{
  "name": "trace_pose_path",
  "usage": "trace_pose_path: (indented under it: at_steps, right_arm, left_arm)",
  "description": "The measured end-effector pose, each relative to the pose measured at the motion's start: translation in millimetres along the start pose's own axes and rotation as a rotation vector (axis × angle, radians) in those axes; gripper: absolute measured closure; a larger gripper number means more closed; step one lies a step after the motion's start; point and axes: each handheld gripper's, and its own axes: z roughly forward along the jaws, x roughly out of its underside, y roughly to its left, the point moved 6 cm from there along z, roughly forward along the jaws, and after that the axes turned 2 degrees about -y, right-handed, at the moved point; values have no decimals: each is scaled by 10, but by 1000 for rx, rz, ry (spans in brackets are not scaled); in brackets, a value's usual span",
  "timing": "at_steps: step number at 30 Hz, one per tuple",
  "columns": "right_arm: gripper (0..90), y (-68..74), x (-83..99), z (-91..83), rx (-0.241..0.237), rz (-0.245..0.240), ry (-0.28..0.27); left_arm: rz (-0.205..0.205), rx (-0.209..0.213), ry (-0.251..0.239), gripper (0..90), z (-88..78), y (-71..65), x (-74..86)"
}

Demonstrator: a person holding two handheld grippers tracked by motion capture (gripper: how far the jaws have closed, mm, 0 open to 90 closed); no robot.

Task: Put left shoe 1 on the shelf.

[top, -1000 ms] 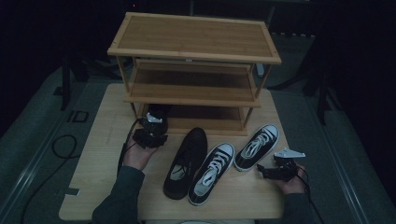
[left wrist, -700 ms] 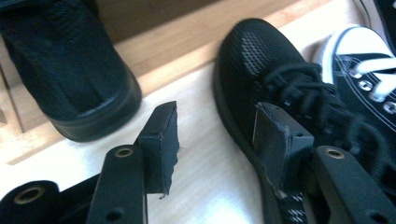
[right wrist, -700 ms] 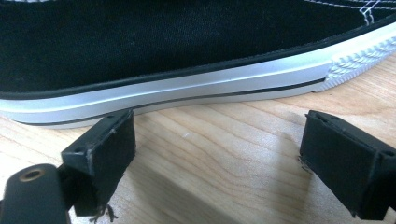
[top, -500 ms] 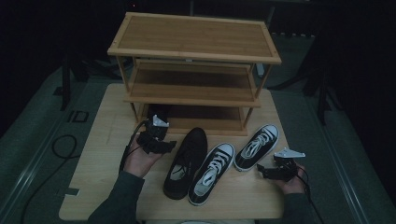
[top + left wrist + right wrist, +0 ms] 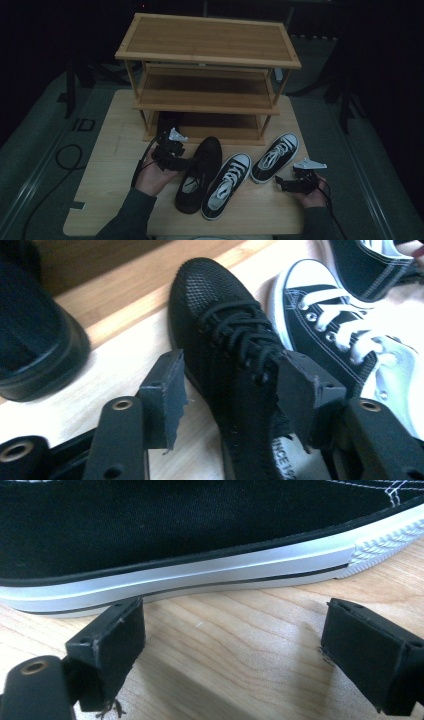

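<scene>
Since the earlier frame the left gripper (image 5: 172,150) has been drawn back from the black shoe (image 5: 167,125) now left on the rack's (image 5: 210,60) bottom shelf, its jaws having just opened with nothing gripped. They are spread over the mesh shoe (image 5: 235,355), which lies on the table (image 5: 110,165) before the rack. The right gripper (image 5: 290,182) is held released beside a sneaker (image 5: 275,157); if the mesh shoe is pinched only by laces or collar, it may tilt and knock the next sneaker (image 5: 345,335).
</scene>
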Motion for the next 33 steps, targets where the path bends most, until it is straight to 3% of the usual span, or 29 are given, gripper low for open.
trace_pose_path:
  at_steps: [6,12,16,17,19,22,27,28,30,33]
  right_arm:
    - [103,0,0,0,0,0,0]
    - [103,-1,1,0,0,-2,0]
    - [103,-1,0,0,0,-2,0]
    - [103,-1,0,0,0,-2,0]
    - [103,-1,0,0,0,-2,0]
    - [103,-1,1,0,0,-2,0]
    - [103,-2,0,0,0,-2,0]
    - [103,-2,0,0,0,-2,0]
    - [103,-1,0,0,0,-2,0]
    - [103,-2,0,0,0,-2,0]
  left_arm:
    - [26,17,38,509,36,-97,44]
    - [40,-4,93,642,140,-82,115]
    - [39,2,96,720,184,-87,128]
    - [44,-1,99,737,199,-98,131]
    - [68,-51,126,758,243,-103,143]
    - [71,-78,147,793,293,-77,155]
    - [39,-30,148,858,332,-68,167]
    - [11,1,138,863,330,-44,170]
    - [-17,25,123,868,321,-30,176]
    - [-35,35,111,870,312,-19,178]
